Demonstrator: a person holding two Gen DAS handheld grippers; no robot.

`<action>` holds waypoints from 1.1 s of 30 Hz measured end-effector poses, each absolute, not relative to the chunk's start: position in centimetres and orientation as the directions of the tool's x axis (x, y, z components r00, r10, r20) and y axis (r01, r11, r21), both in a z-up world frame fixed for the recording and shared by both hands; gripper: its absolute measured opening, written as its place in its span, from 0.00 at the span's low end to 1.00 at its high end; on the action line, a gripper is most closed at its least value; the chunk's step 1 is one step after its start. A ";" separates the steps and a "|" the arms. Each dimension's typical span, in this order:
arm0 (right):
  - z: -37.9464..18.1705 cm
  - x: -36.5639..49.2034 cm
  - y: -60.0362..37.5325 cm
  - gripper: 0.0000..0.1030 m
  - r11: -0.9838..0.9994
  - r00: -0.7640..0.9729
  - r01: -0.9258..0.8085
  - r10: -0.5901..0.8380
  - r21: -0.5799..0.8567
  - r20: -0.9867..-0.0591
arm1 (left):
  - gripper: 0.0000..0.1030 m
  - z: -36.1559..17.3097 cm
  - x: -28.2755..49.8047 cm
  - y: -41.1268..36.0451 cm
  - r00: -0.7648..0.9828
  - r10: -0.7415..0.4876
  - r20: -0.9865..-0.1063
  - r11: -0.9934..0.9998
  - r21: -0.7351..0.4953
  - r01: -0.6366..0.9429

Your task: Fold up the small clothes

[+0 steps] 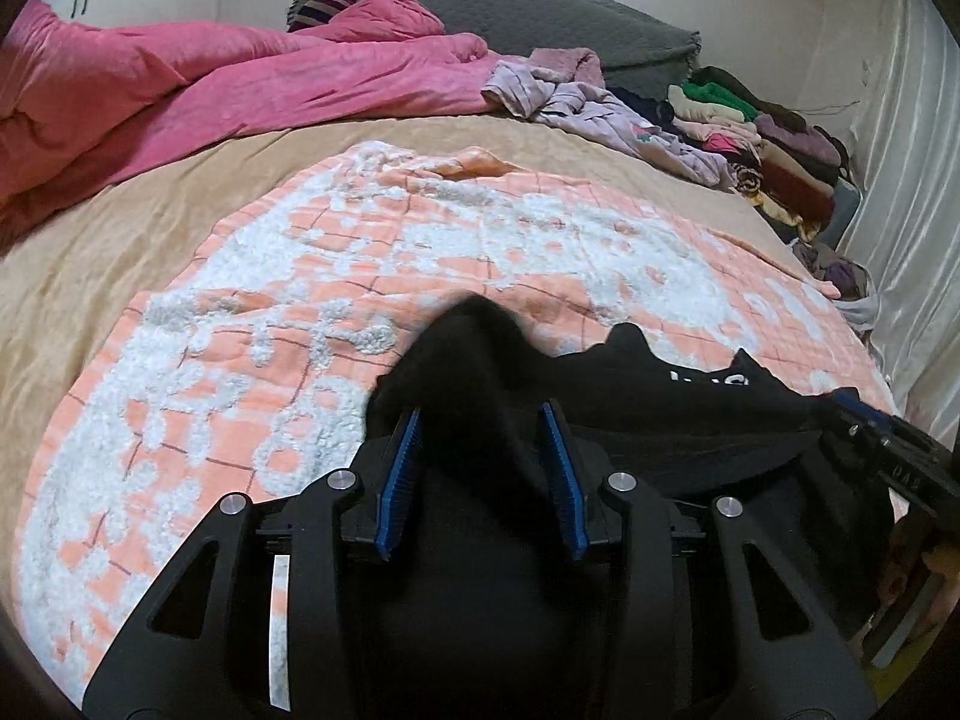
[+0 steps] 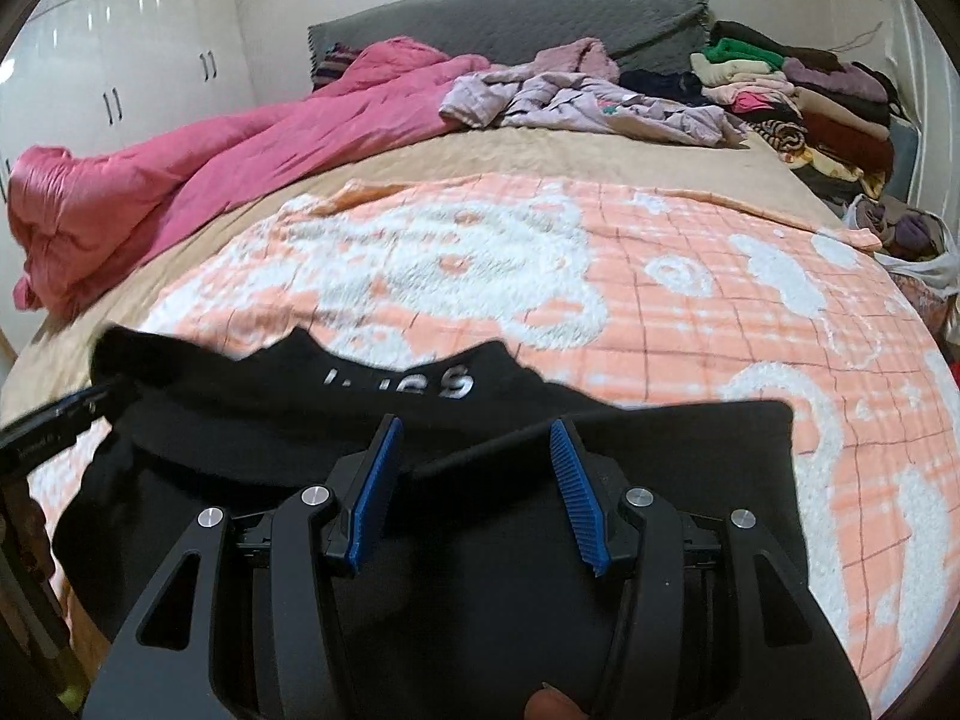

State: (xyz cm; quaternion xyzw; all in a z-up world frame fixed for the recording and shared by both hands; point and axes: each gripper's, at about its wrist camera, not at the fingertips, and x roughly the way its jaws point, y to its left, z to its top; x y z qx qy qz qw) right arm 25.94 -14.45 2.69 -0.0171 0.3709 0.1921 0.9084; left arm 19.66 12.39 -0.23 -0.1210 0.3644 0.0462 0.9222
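Note:
A black garment point(image 1: 660, 396) with white lettering point(image 2: 408, 384) lies partly raised over a peach-and-white blanket point(image 2: 660, 300) on the bed. In the left wrist view my left gripper point(image 1: 480, 411) is shut on a bunched corner of it, and the cloth pokes up between the blue pads. My right gripper point(image 2: 475, 422) grips a thick fold of the same garment, which spans from pad to pad. Each gripper shows at the edge of the other's view: the right gripper point(image 1: 852, 405) at the garment's right end, the left gripper point(image 2: 90, 402) at its left end.
A pink duvet point(image 1: 180, 84) is heaped at the far left of the bed. Crumpled lilac clothes point(image 2: 570, 102) lie at the back, beside stacked folded clothes point(image 2: 810, 96). A grey headboard point(image 2: 510, 18) and white wardrobe doors point(image 2: 120, 72) stand behind. A pale curtain point(image 1: 900, 180) hangs on the right.

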 end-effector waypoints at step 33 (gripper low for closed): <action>-0.2 27.8 -24.5 0.61 0.993 0.645 -0.041 0.112 0.112 -0.756 | 0.39 -1.8 19.6 16.5 0.707 0.046 -0.706 0.945 -0.198 -0.259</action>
